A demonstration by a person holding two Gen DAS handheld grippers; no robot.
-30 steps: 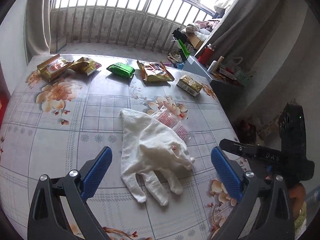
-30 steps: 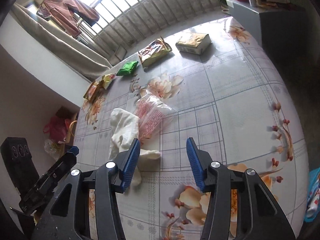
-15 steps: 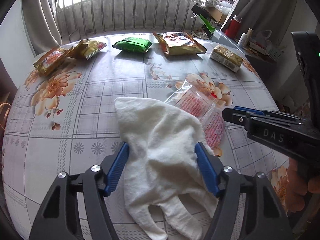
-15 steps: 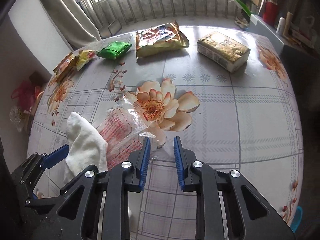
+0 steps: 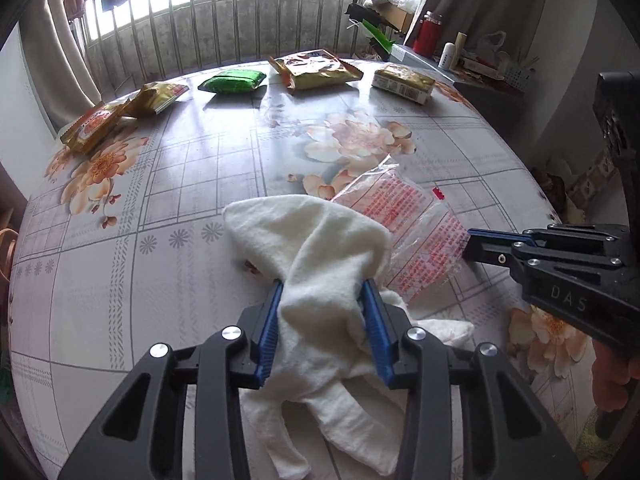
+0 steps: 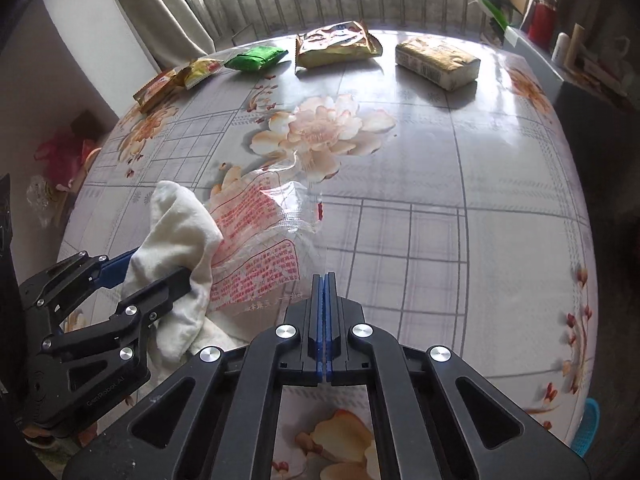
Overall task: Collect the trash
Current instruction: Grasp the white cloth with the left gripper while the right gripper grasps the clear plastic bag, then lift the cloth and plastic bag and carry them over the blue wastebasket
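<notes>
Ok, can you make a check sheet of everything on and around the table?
Surface: flowered table, glossy.
Job's things: white glove lying partly over clear plastic bag.
Clutter: snack packets along the far edge.
Grippers: left gripper closing, glove bunched between its jaws; right gripper shut at the bag's edge, pinch unclear.
Cables: nothing seen.
Surroundings: window bars, curtain, cluttered shelf.

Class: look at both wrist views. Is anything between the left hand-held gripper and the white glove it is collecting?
Nothing visible: the left hand-held gripper is closing with the white glove already bunched between its pads.
</notes>
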